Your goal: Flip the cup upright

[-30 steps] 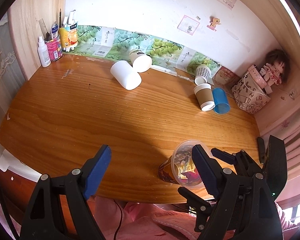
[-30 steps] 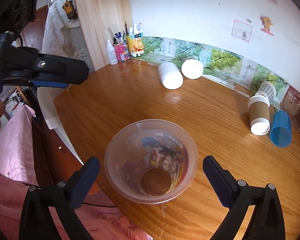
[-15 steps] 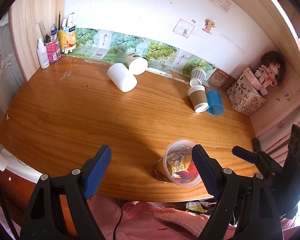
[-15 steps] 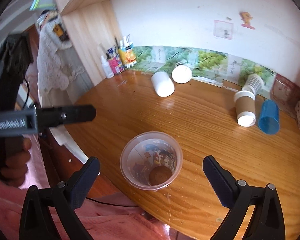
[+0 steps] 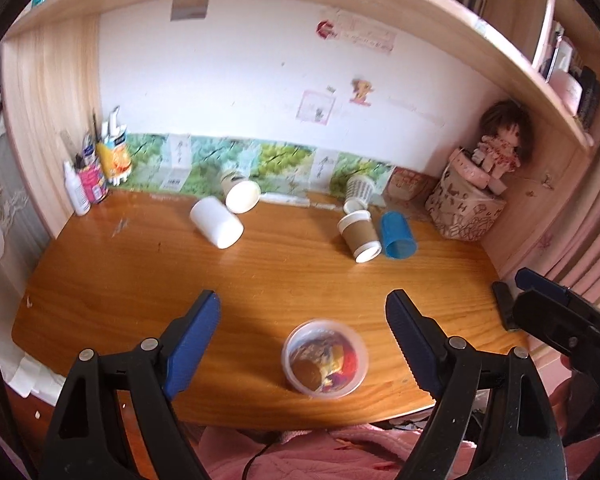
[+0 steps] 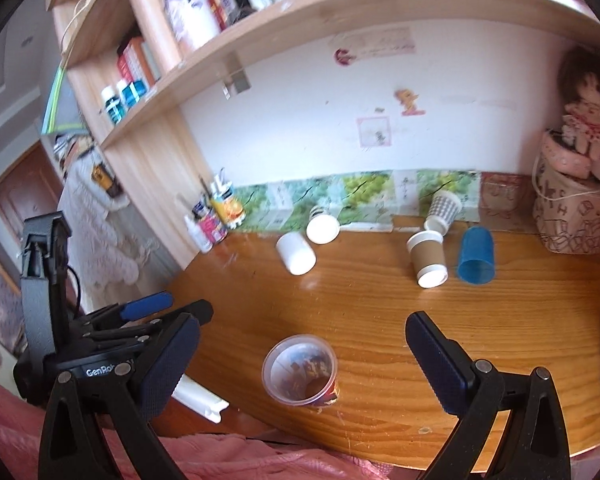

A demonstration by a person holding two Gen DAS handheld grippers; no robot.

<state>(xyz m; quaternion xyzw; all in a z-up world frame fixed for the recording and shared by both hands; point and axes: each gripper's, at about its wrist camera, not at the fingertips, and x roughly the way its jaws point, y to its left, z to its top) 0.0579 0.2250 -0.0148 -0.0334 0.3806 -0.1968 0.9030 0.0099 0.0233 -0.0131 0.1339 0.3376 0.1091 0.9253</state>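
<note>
A clear plastic cup with a colourful print stands upright, mouth up, near the front edge of the wooden desk; it also shows in the right wrist view. My left gripper is open and empty, raised above and behind the cup. My right gripper is open and empty, also pulled back from the cup. Neither touches it.
Several cups lie on their sides at the back: a white cup, a paper cup, a brown sleeved cup, a blue cup and a patterned cup. Bottles stand back left. A doll on a basket sits back right.
Both grippers have drawn back and up from the upright cup, which now looks smaller. The cup has stayed in place on the desk.
</note>
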